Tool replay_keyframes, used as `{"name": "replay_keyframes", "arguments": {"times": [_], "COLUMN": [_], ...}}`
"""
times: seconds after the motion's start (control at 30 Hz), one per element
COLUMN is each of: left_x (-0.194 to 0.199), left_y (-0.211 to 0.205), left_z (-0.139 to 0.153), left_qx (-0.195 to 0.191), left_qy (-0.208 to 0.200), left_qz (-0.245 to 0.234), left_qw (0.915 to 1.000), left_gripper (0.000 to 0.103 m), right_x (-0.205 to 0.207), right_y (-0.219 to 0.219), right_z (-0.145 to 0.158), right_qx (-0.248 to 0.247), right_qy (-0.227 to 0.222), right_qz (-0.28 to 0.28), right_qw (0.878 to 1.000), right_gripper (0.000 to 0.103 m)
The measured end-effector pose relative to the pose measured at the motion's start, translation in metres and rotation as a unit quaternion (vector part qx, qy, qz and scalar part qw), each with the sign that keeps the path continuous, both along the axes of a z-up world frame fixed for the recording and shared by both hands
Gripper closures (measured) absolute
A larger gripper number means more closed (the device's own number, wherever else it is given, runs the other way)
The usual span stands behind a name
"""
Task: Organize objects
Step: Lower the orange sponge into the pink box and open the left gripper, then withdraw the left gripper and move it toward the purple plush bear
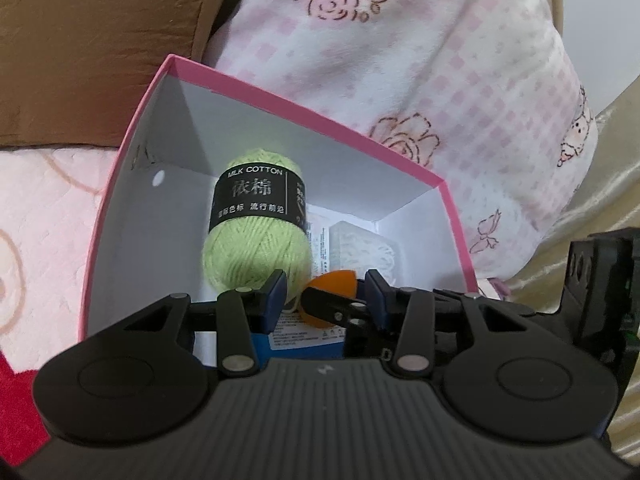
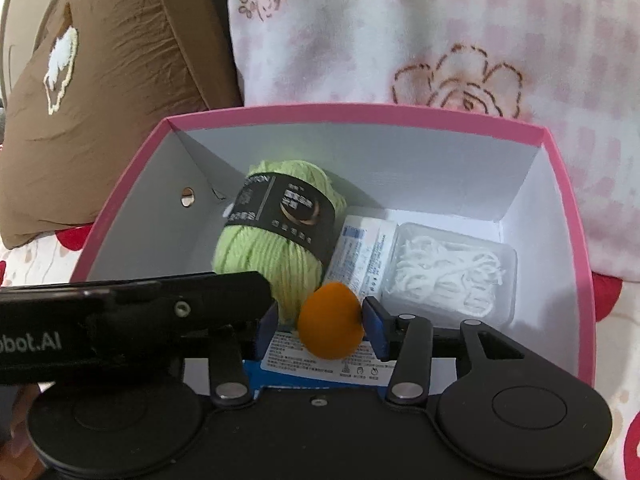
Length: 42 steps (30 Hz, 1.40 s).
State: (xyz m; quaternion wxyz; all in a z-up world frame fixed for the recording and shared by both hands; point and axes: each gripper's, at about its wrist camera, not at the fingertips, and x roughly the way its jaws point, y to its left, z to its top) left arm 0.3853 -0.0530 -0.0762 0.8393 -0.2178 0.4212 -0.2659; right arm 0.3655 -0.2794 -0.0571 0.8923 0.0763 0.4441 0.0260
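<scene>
Looking down the right claw (image 2: 320,314), found the orange sponge (image 2: 330,322) sitting between its pads, inside the pink box (image 2: 360,114) at the middle of the near wall. Saw the claw apart: right pad (image 2: 374,320) touching the sponge, left pad clear of it with a gap, so no clamp. Found the sponge resting on a blue carton (image 2: 280,364) with a white printed label, lying flat along the box's near wall. Noted the green yarn ball (image 2: 276,240) just behind, toward the far left corner, wrapped in a black band; could not tell whether it touched the sponge. Made out a white packet (image 2: 360,252) beside the yarn at mid-floor, and a clear tub (image 2: 452,276) of white floss picks toward the right wall, just beyond the right pad. Saw the left claw (image 1: 326,286) also apart, poised over the near wall from the left, with a black finger of the right claw and the sponge showing between its pads and nothing pressed by them. Spotted its black body crossing the lower left of the right wrist view, hiding the box's near left corner. Noticed a brown cushion (image 2: 120,80) beyond the far left corner and a pink flowered blanket (image 2: 440,40) bunched against the far wall.
</scene>
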Motion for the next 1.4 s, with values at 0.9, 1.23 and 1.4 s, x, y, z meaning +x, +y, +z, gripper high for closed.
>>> {"name": "replay_keyframes", "arguments": {"times": [0.9,1.23,1.4], "left_x": [-0.049,-0.088,-0.109], "left_y": [0.007,0.017,0.025], "left_z": [0.067,0.112,0.133], "left_qx": [0.07,0.09,0.09], "left_qy": [-0.019,-0.007,-0.005], "left_qz": [-0.017,-0.024,-0.009], "left_qw": [0.9972,0.9957,0.9959], "left_gripper": [0.06,0.058,0.057], "right_x": [-0.083,-0.131,-0.144], "right_y": [0.001,0.004,0.008], "right_z": [0.041,0.096,0.108], "right_qx": [-0.032,-0.017,0.032], "right_qy": [-0.078,-0.123,-0.079], "right_qz": [0.012,0.022,0.038], "right_qw": [0.996,0.992,0.996], "right_gripper": [0.033,0.033,0.019]}}
